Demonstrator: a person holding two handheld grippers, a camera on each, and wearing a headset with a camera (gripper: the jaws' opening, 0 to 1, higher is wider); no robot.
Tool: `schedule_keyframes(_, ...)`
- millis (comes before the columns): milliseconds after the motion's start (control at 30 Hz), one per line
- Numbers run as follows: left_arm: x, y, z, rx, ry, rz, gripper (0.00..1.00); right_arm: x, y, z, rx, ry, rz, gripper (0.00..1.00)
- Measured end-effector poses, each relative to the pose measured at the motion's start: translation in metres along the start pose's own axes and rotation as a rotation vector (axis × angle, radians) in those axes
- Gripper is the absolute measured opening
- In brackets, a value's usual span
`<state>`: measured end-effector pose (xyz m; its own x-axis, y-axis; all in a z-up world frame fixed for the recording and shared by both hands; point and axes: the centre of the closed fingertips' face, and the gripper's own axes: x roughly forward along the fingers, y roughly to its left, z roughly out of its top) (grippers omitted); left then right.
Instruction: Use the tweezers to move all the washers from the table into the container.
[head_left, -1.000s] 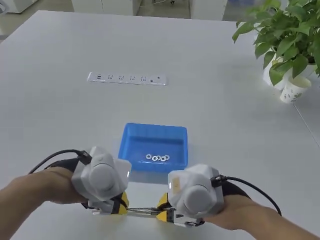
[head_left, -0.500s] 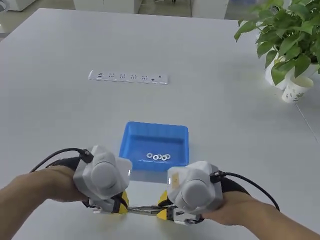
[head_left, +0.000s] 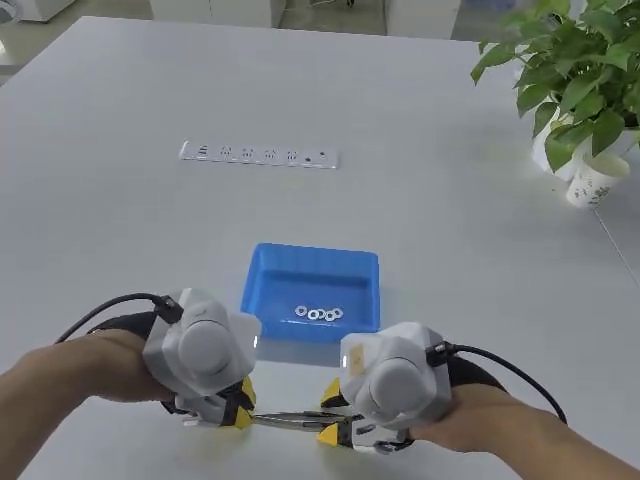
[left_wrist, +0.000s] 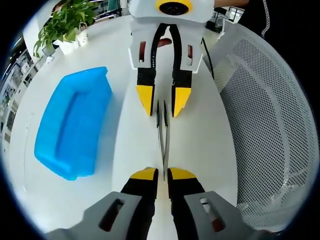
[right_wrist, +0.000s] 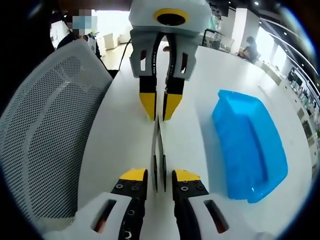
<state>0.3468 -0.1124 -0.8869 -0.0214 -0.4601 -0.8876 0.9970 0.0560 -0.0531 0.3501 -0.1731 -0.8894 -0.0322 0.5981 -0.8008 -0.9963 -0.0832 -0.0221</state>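
1. Blue plastic container (head_left: 262, 290) sits on the white table (head_left: 120, 230), just beyond the two grippers. The washers (head_left: 316, 315) lie in a short row on its floor, near its front wall.
2. Both grippers are close to the near edge of the table, and a mesh chair (right_wrist: 55, 115) back stands just past that edge.
3. The left gripper (left_wrist: 162, 175) has its jaws pressed together on one end of the tweezers (left_wrist: 163, 135).
4. The right gripper (right_wrist: 160, 175) faces it. Its jaws stand a little apart on either side of the tweezers' two arms, with a sliver of table showing at each side.
5. The tweezers run straight between the two grippers, parallel to the container's front wall and near it.
6. Bare tabletop spreads wide to the left of the container and beyond it, up to a power strip (head_left: 258, 155) lying well apart.
7. A potted plant (head_left: 575, 70) and a paper cup (head_left: 588, 182) stand together at the far right, well away from the container.
8. The cup's print and the strip's markings are too small to read.
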Motion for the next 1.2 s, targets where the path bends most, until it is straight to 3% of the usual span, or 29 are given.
schedule_keyframes(100, -0.006, 0.003, 0.0, -0.026, -0.015, 0.02, 0.17, -0.007, -0.001, 0.0, 0.011, -0.007, -0.011, 0.24)
schedule_keyframes(300, -0.024, 0.007, 0.005, -0.107, -0.099, 0.066, 0.22, -0.027, -0.012, -0.003, 0.062, -0.031, -0.068, 0.3)
schedule_keyframes(567, -0.051, 0.011, 0.005, -0.212, -0.211, 0.139, 0.31, -0.058, -0.027, 0.001, 0.15, -0.127, -0.159, 0.43)
schedule_keyframes(833, -0.075, 0.009, 0.008, -0.271, -0.312, 0.216, 0.45, -0.089, -0.037, -0.008, 0.221, -0.174, -0.264, 0.59)
schedule_keyframes(1000, -0.085, 0.007, 0.011, -0.297, -0.36, 0.261, 0.53, -0.103, -0.038, -0.014, 0.267, -0.211, -0.302, 0.65)
schedule_keyframes(1200, -0.098, 0.012, 0.021, -0.309, -0.452, 0.342, 0.59, -0.119, -0.038, -0.021, 0.307, -0.283, -0.362, 0.72)
